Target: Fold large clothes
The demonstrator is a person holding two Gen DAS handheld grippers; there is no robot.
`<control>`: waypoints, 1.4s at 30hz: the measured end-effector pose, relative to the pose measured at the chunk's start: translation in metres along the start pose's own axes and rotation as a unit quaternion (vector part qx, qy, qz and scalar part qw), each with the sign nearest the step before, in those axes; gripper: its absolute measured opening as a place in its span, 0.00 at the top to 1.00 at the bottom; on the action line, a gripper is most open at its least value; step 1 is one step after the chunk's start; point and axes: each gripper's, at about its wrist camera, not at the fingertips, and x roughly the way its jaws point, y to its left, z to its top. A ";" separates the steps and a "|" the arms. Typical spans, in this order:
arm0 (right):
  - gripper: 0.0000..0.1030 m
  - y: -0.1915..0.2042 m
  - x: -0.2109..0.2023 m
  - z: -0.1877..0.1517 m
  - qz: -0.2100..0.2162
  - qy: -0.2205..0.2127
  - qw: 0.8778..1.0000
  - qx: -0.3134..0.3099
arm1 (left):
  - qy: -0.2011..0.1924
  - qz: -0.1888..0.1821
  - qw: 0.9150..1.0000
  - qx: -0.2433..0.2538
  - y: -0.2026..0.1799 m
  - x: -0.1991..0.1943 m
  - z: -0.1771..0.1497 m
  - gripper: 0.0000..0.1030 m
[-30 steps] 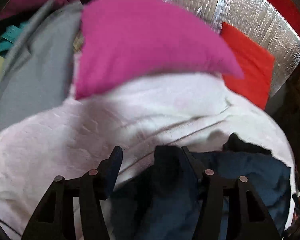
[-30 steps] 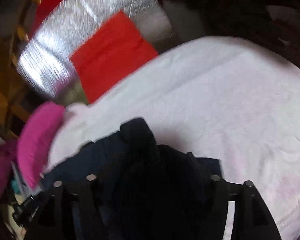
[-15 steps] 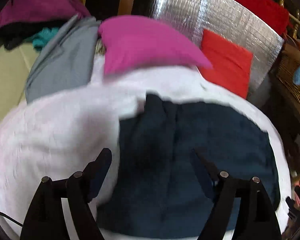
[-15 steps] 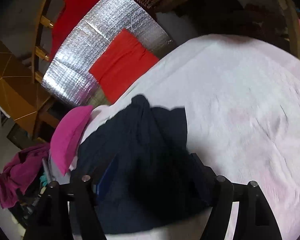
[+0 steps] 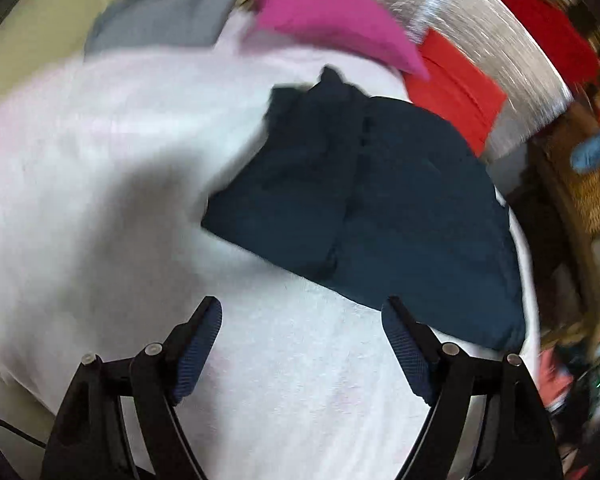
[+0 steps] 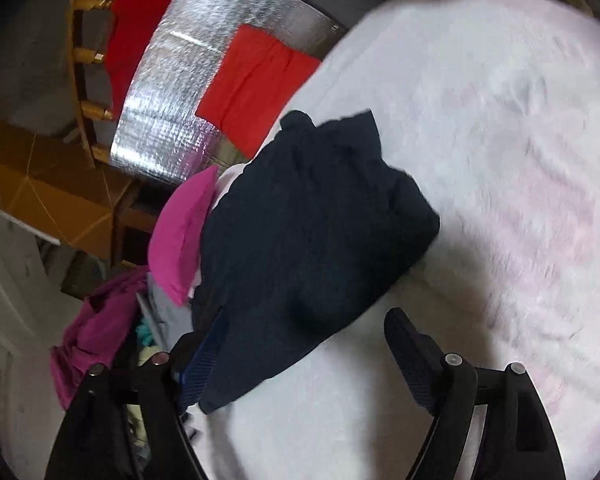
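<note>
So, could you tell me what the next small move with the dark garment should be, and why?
Probably bring both open grippers back down to the navy garment to smooth it. It lies bunched and creased on the white cover, and the left gripper holds nothing; the right gripper's jaws are opening, pressing nothing.

A folded garment lay on the blanket-covered surface, toward its far right part. Beyond it a cushion rested at the far edge, with a foil sheet and a flat cloth to the right.
</note>
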 end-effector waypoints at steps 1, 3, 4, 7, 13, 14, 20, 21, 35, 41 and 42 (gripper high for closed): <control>0.20 -0.002 0.002 0.000 -0.004 -0.002 1.000 0.003 | 0.002 -0.004 1.000 -0.016 0.003 0.005 0.003 0.20; 0.20 -0.004 0.008 0.000 -0.008 -0.002 1.000 0.010 | 0.005 -0.002 0.999 -0.042 0.008 0.015 0.009 0.20; 0.20 -0.004 0.013 0.001 -0.010 0.001 1.000 0.014 | 0.008 -0.003 0.999 -0.053 0.009 0.019 0.011 0.20; 0.20 -0.006 0.027 0.007 -0.017 0.007 1.000 0.024 | 0.023 -0.013 0.995 -0.094 0.015 0.037 0.021 0.20; 0.18 -0.012 0.051 0.020 -0.016 -0.001 0.999 0.048 | 0.009 -0.040 0.990 -0.133 0.022 0.054 0.038 0.20; 0.17 -0.013 0.055 0.021 -0.016 -0.001 0.999 0.052 | 0.009 -0.047 0.989 -0.139 0.023 0.057 0.041 0.20; 0.12 -0.017 0.076 0.032 -0.003 -0.019 0.997 0.068 | 0.007 -0.087 0.980 -0.179 0.029 0.074 0.051 0.22; 0.11 -0.016 0.079 0.033 -0.005 -0.020 0.998 0.065 | 0.005 -0.090 0.979 -0.180 0.028 0.076 0.052 0.24; 0.59 0.005 0.066 0.025 -0.055 -0.045 0.997 -0.008 | -0.036 -0.093 0.987 -0.124 0.016 0.053 0.058 0.81; 0.66 0.010 0.048 0.012 -0.040 -0.017 0.998 -0.035 | -0.057 -0.078 0.992 -0.082 0.020 0.034 0.060 0.84; 0.66 0.010 0.048 0.008 -0.038 -0.008 0.999 -0.037 | -0.055 -0.076 0.992 -0.083 0.026 0.034 0.061 0.84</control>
